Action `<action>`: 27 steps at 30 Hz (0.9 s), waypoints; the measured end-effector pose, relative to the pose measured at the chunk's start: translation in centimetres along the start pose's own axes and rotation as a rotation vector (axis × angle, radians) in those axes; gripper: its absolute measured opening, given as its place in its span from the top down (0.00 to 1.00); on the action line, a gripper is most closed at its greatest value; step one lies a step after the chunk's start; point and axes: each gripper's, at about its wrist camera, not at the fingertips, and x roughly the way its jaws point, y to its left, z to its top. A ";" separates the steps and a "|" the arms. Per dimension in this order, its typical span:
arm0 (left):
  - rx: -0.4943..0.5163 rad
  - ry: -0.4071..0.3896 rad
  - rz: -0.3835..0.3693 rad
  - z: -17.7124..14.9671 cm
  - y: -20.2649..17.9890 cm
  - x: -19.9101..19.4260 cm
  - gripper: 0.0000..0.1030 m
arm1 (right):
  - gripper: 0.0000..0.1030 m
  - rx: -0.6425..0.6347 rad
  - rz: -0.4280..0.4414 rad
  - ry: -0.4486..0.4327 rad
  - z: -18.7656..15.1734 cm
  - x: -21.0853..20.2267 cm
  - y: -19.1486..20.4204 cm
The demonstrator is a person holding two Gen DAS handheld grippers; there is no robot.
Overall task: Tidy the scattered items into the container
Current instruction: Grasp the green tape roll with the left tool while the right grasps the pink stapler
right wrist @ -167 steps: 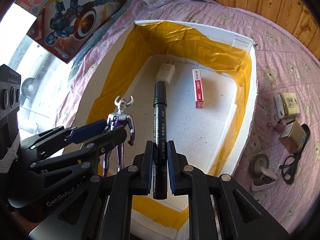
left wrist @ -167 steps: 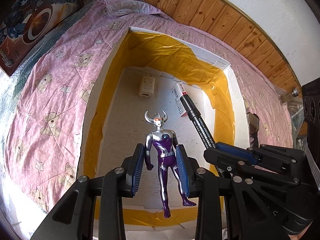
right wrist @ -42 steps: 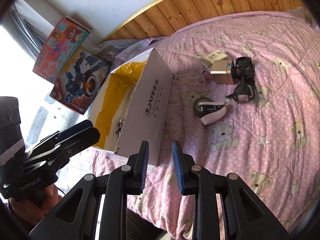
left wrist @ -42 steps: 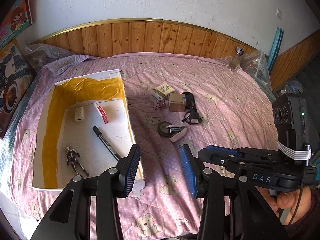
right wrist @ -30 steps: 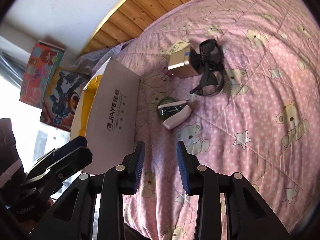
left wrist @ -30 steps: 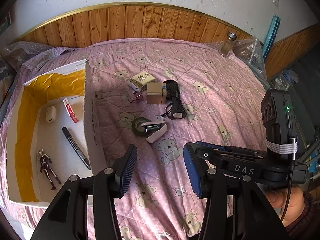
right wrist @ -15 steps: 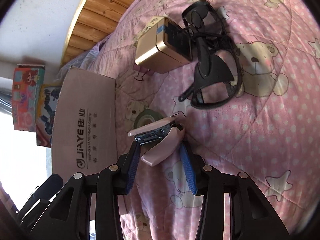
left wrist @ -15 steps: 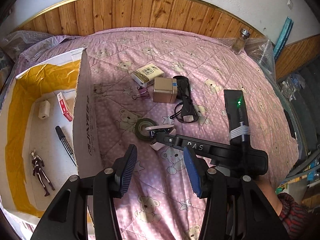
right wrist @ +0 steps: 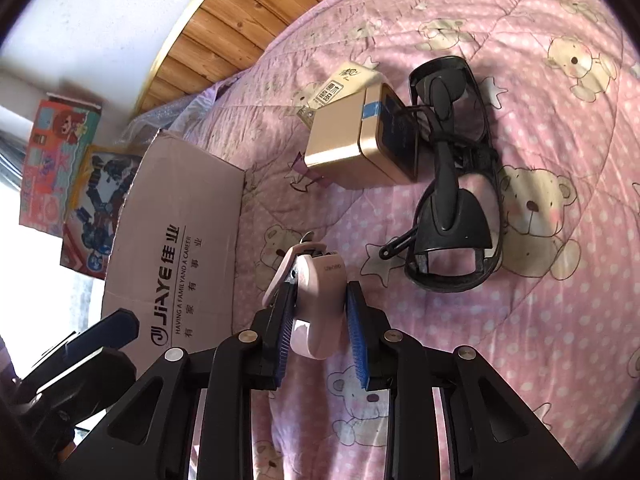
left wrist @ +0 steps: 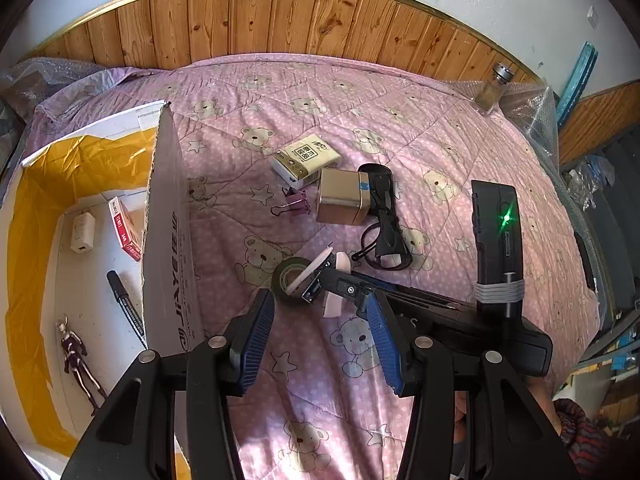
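Straddling pale pink stapler [right wrist: 318,300], right gripper [right wrist: 320,336] fingers.

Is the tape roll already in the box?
No, the tape roll lies on the quilt outside the box, just beyond the right gripper.

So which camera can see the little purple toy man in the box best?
The left wrist view. The toy figure lies in plain sight on the floor of the box. The right wrist view shows only the box's outer wall, which hides the figure.
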 end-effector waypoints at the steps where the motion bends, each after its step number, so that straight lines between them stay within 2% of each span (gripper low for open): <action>1: -0.002 0.001 -0.003 0.2 0.0 0.1 0.51 | 0.74 -0.016 -0.012 0.000 0.0 -0.5 0.0; 5: -0.002 0.019 -0.020 0.9 -0.3 0.9 0.51 | 0.74 -0.133 -0.120 0.026 -0.1 -4.3 0.0; 8: -0.002 0.057 -0.007 1.4 -0.8 2.7 0.49 | 0.74 -0.283 -0.286 0.049 -0.2 -7.1 0.1; 10: -0.010 0.098 0.009 1.6 -1.1 4.4 0.48 | 0.74 -0.354 -0.397 0.078 -0.3 -7.6 -0.1; 12: -0.024 0.133 0.047 1.7 -1.2 6.3 0.47 | 0.74 -0.384 -0.450 0.093 -0.2 -7.3 -0.7; 15: -0.083 0.171 0.088 1.6 -0.5 8.9 0.47 | 0.73 -0.355 -0.415 0.099 -0.2 -5.9 -1.9; 18: -0.137 0.207 0.133 1.2 0.5 11.3 0.46 | 0.72 -0.248 -0.299 0.074 0.1 -5.1 -3.4; 20: -0.164 0.214 0.159 0.9 1.2 12.5 0.43 | 0.72 -0.196 -0.265 0.059 0.0 -4.8 -4.4; 23: -0.163 0.174 0.146 0.8 1.2 12.8 0.37 | 0.70 -0.165 -0.246 0.034 -0.5 -4.8 -5.1; 27: -0.133 0.134 0.148 0.6 1.0 12.9 0.38 | 0.69 -0.172 -0.248 0.003 -0.8 -4.9 -4.8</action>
